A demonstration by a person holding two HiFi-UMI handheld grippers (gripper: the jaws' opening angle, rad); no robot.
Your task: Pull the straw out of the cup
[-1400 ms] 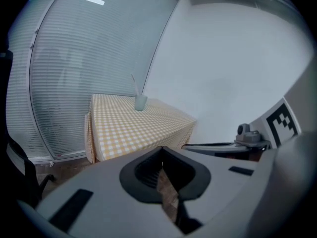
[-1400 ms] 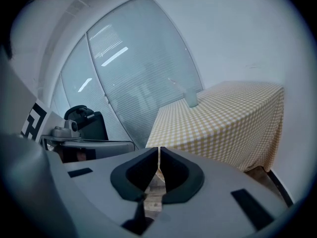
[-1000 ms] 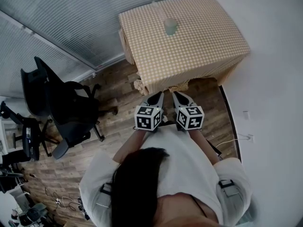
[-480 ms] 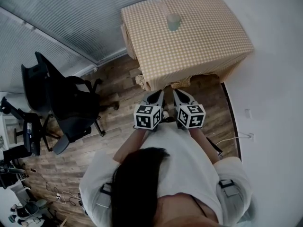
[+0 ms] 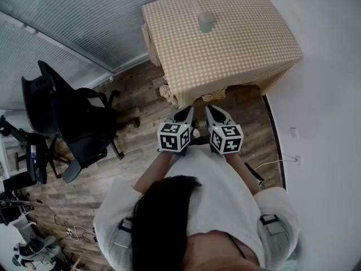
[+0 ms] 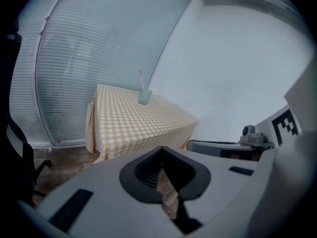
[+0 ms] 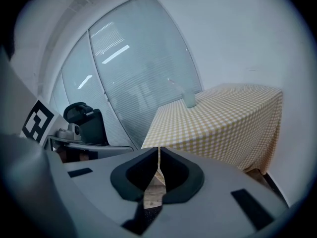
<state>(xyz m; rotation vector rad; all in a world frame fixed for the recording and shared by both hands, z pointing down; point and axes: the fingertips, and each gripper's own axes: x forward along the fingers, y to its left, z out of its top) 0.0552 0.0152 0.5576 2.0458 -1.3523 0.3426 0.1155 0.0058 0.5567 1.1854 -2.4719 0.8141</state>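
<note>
A pale green cup [image 5: 206, 21] stands on the far part of a table covered with a yellow checked cloth [image 5: 237, 49]. A thin pale straw [image 6: 140, 78] sticks up out of it, leaning left. The cup [image 6: 144, 96] is small and far off in the left gripper view, and likewise the cup [image 7: 189, 100] in the right gripper view. My left gripper [image 5: 185, 114] and right gripper [image 5: 214, 113] are side by side in front of the person's chest, short of the table's near edge. Both point toward the table. Both are shut with nothing in them, left gripper [image 6: 162, 150] and right gripper [image 7: 158, 150].
Black office chairs [image 5: 79, 129] stand on the wooden floor at the left. A glass wall with blinds [image 5: 84, 21] runs behind and left of the table. A white wall [image 5: 327, 95] borders the table's right side. Cables [image 5: 73, 233] lie on the floor at lower left.
The head view has shifted a little, so the table and cup sit slightly higher in the frame. Both grippers remain shut and in the same place.
</note>
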